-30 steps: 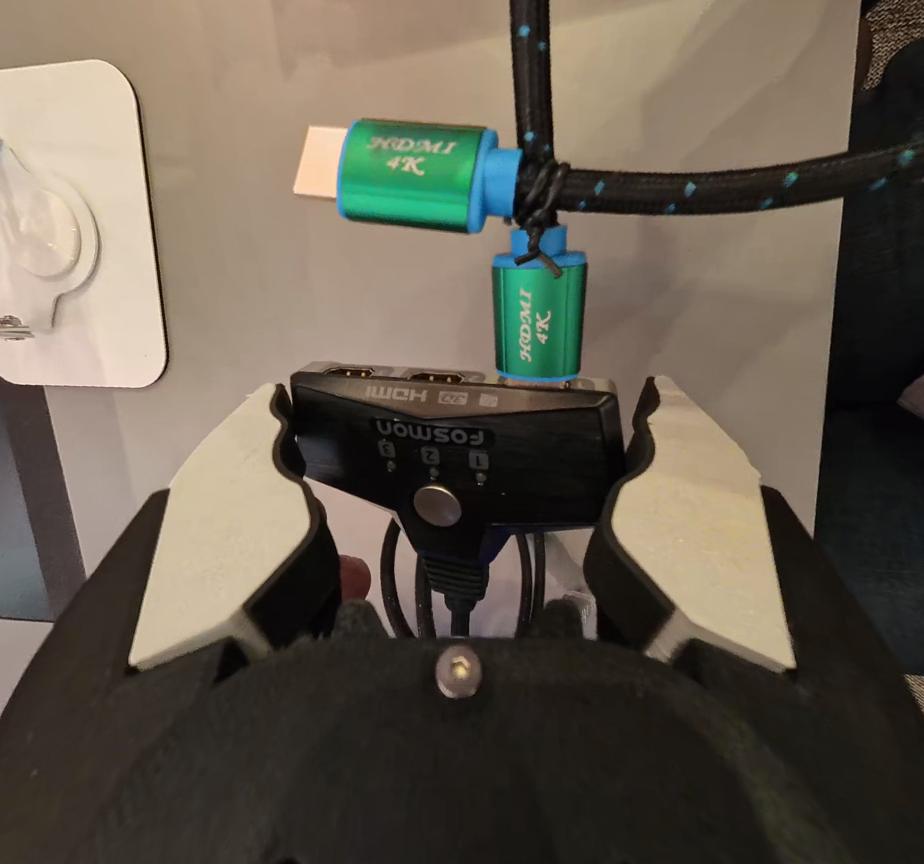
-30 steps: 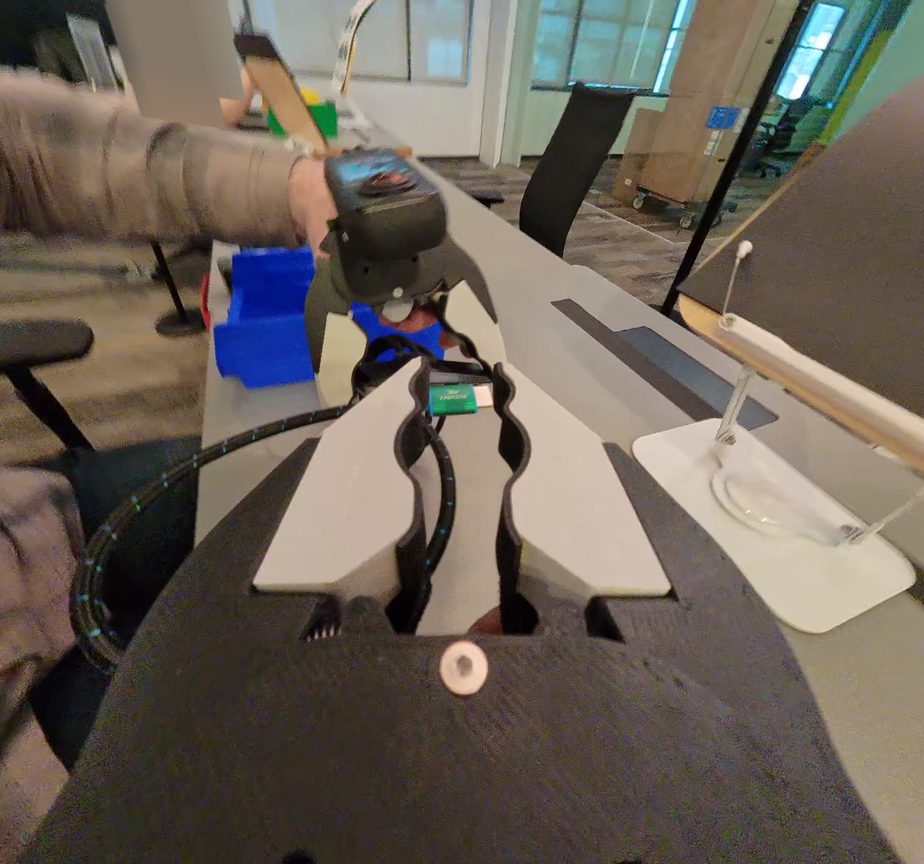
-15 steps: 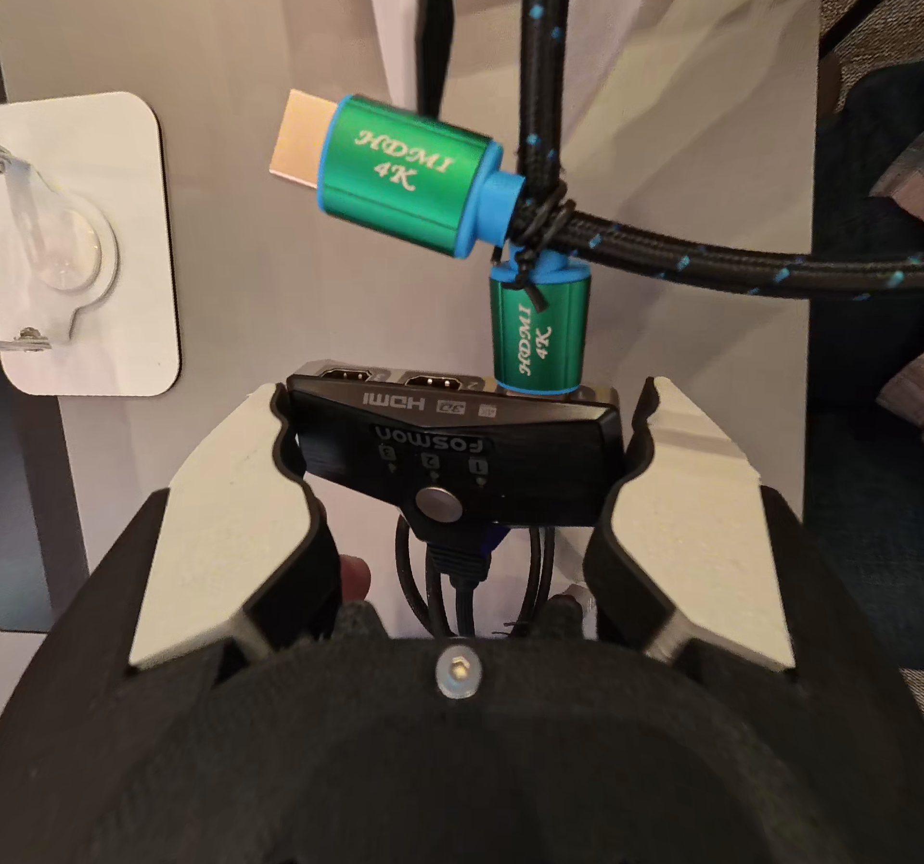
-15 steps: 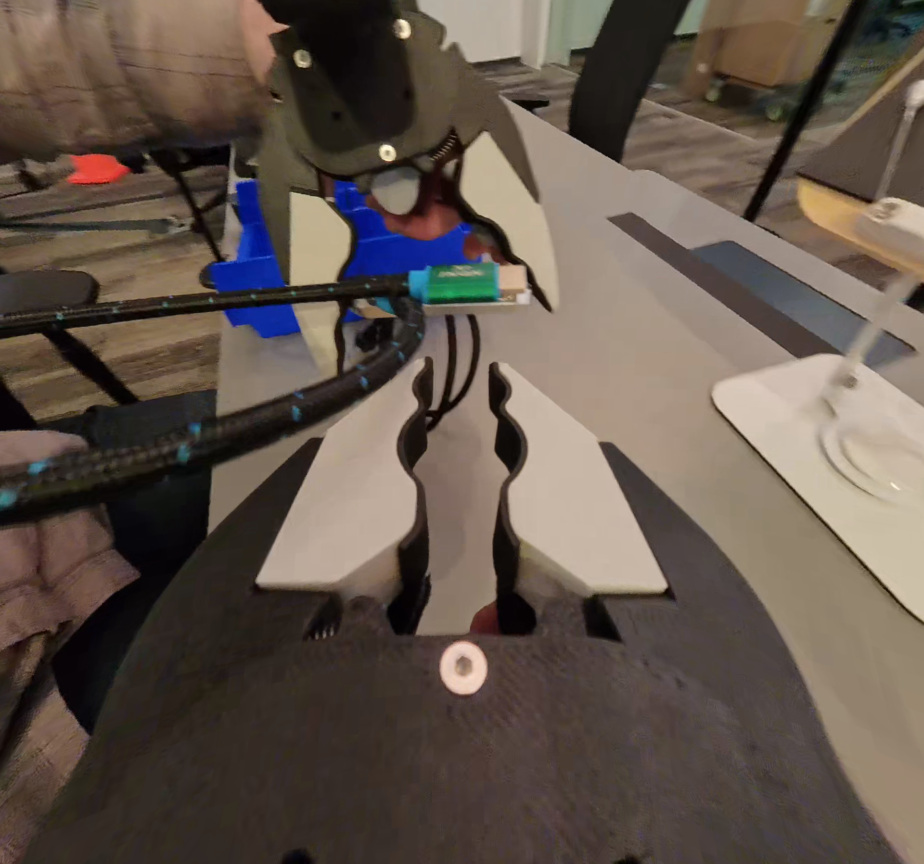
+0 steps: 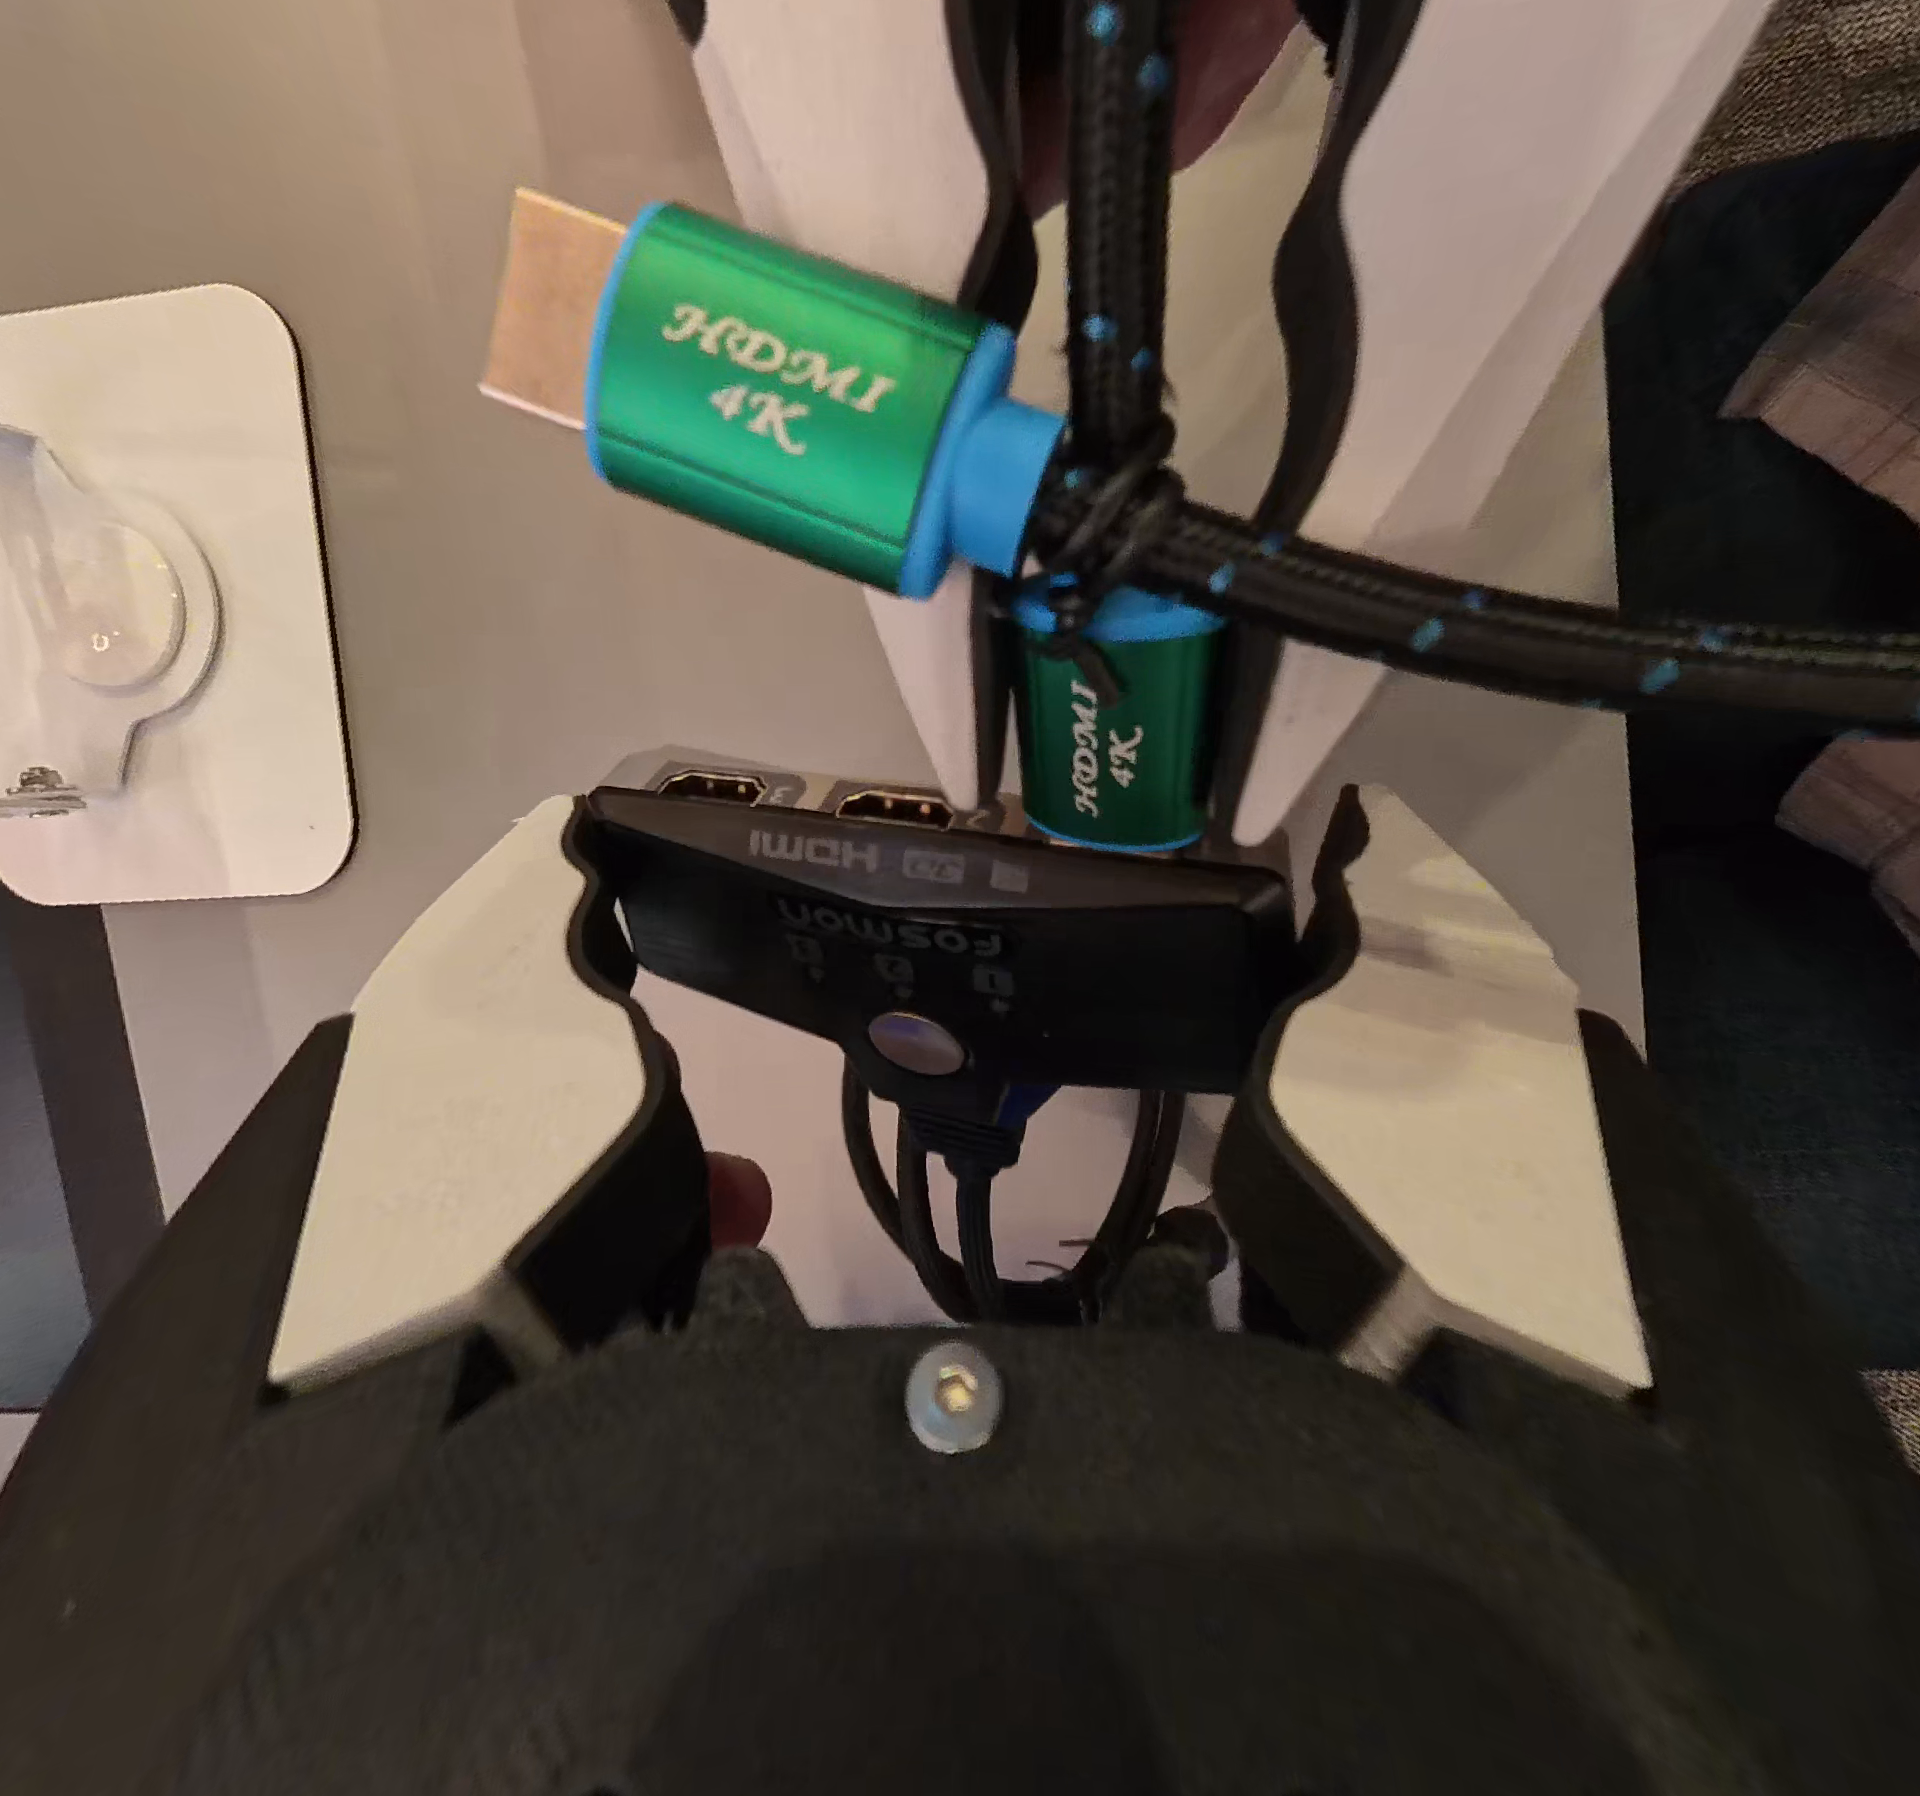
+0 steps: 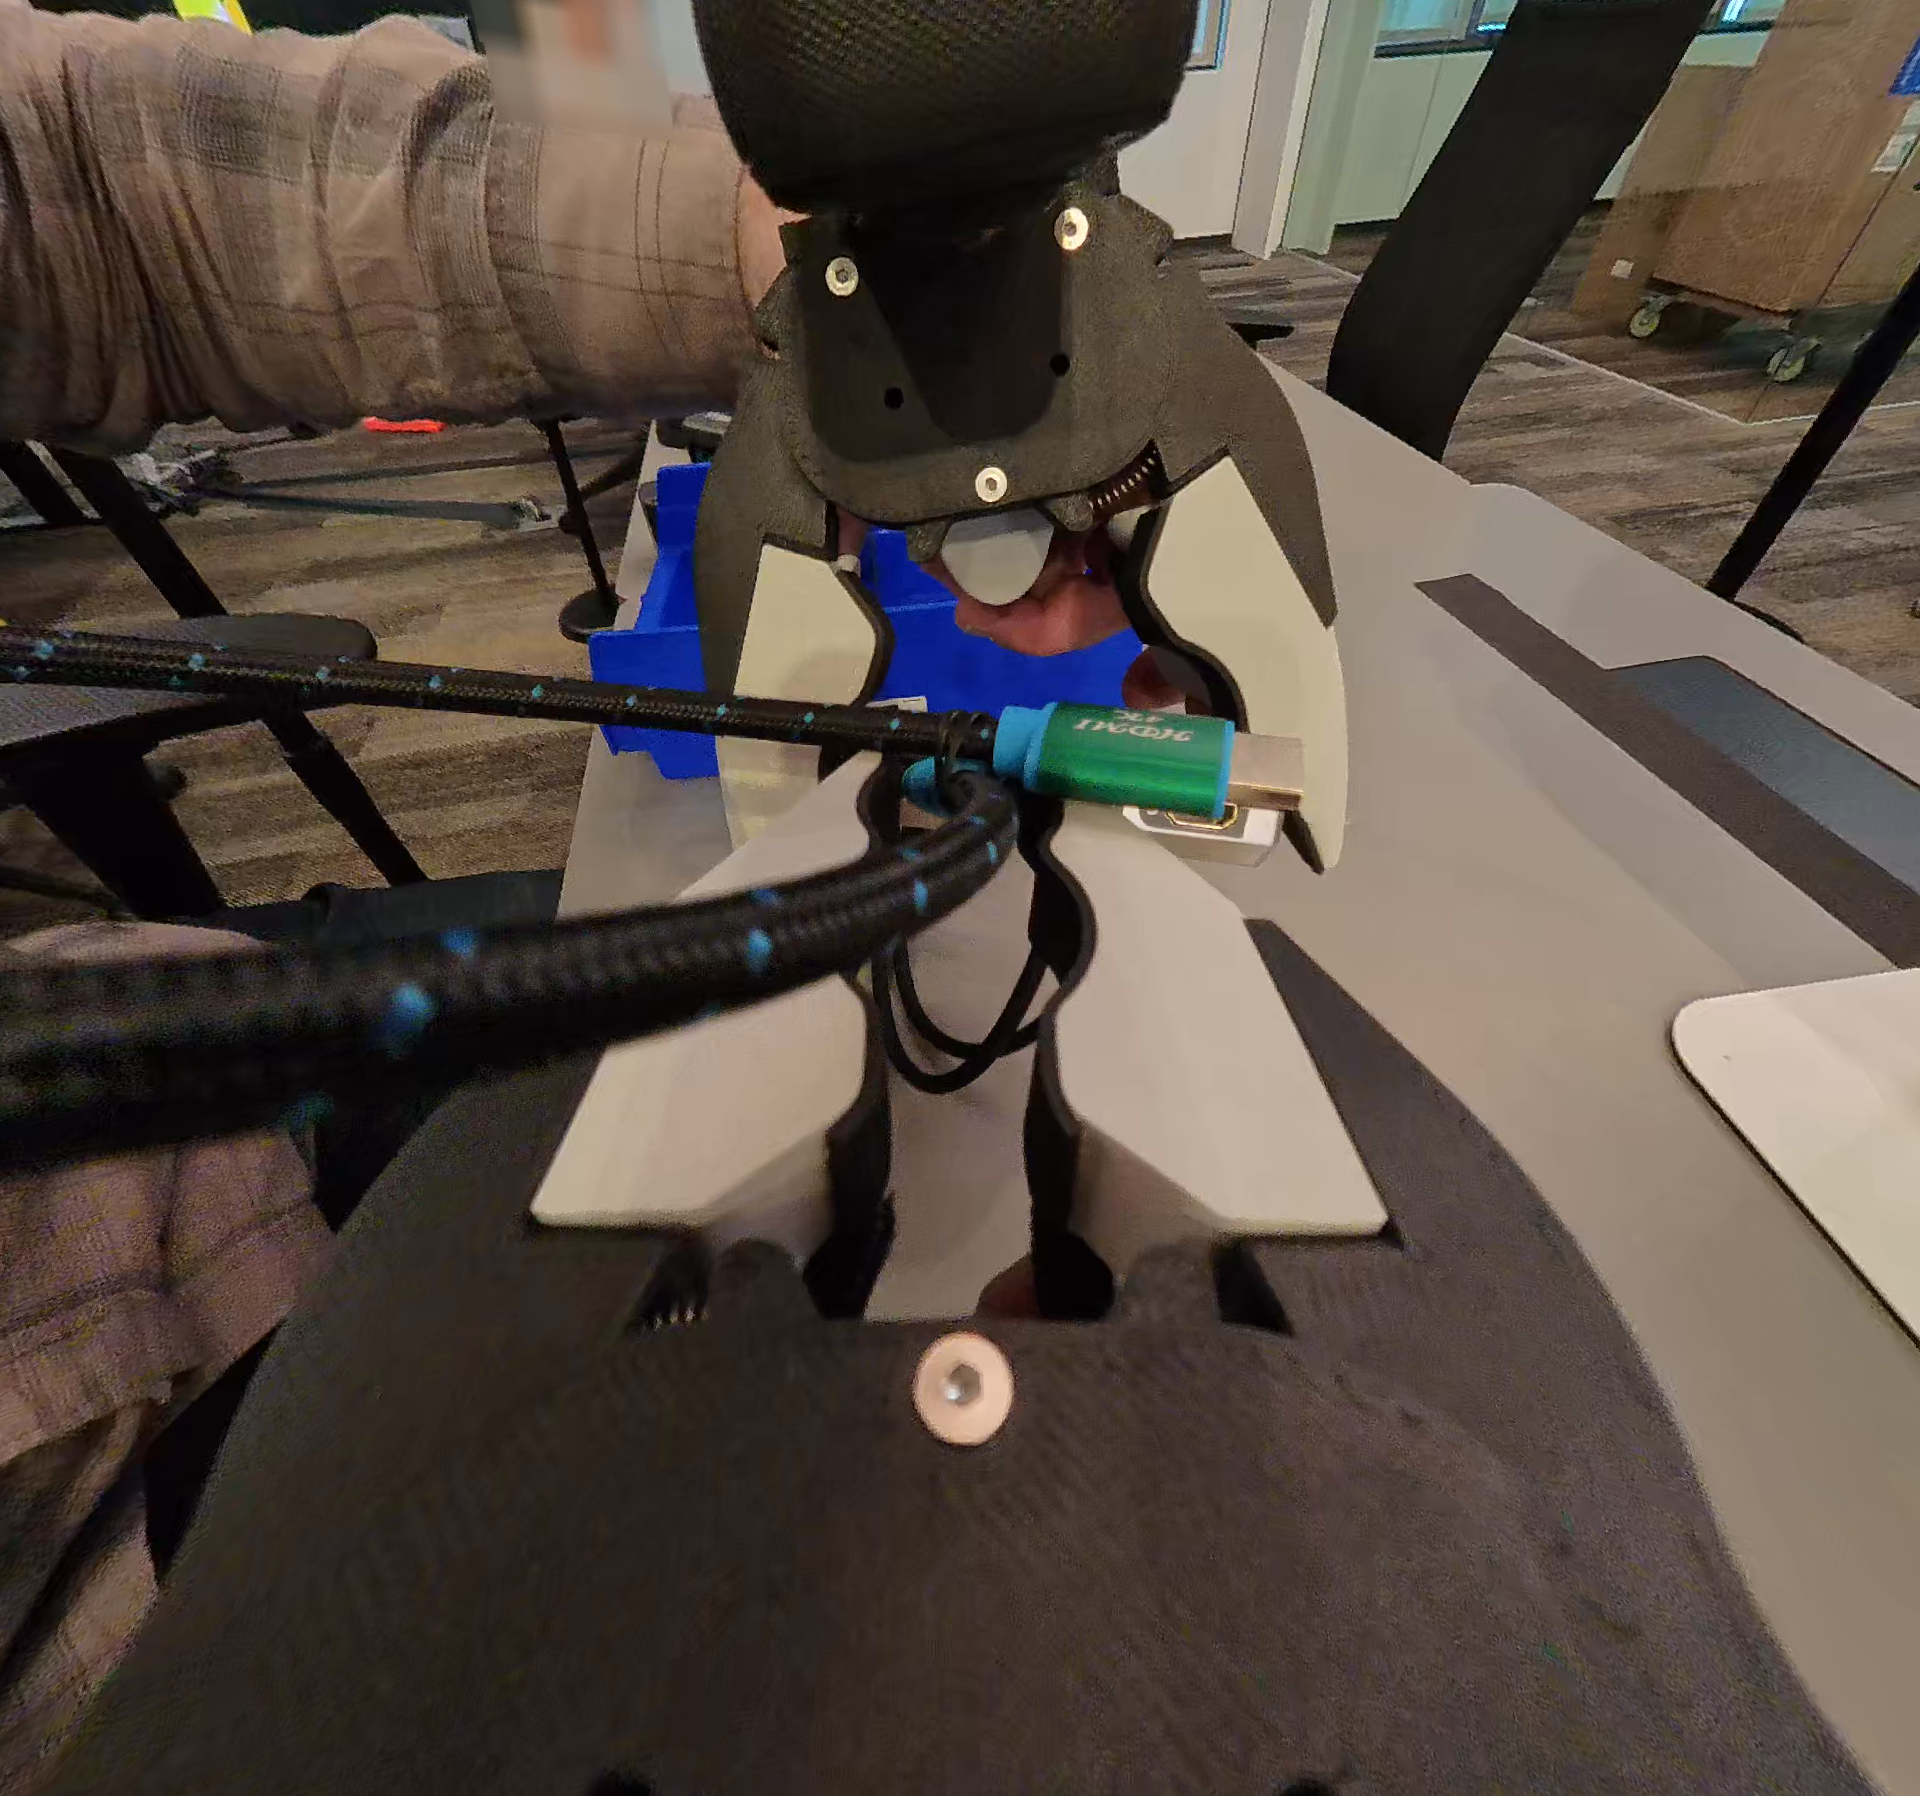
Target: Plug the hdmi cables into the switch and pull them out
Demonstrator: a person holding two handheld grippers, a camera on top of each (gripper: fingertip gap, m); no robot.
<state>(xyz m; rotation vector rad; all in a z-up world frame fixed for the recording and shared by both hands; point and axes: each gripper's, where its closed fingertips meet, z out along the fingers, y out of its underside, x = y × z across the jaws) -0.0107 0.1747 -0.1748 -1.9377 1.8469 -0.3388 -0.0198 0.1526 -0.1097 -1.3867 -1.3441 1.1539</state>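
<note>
My left gripper (image 5: pixel 956 842) is shut on the black HDMI switch (image 5: pixel 1039 977) and holds it by its two short sides. One green HDMI plug (image 5: pixel 1112 749) sits in the switch's right-hand port. The two other ports are empty. A second green plug (image 5: pixel 779 406) hangs free, tied to the black braided cable (image 5: pixel 1558 634), gold tip pointing left. My right gripper (image 5: pixel 1107 801) comes in opposite, with a narrow gap. Its white fingers (image 5: pixel 914 603) stand on both sides of the plugged-in plug. In the right wrist view the free plug (image 6: pixel 1122 754) crosses above my right gripper (image 6: pixel 961 811), with the left gripper (image 6: pixel 1039 842) beyond.
A white base plate with a clear stand (image 5: pixel 156 603) lies on the grey table (image 6: pixel 1507 811) at the left of the left wrist view. A blue bin (image 6: pixel 665 666) stands behind the left gripper. A person's sleeve (image 6: pixel 364 240) reaches in from the left. A black chair (image 6: pixel 1507 188) is beyond the table. One gripper's finger ends stand about 5 cm off the other's.
My right gripper has moved forward to the switch, and its fingers now straddle the plugged-in plug. The free plug has tilted and come nearer. My left gripper still holds the switch.
</note>
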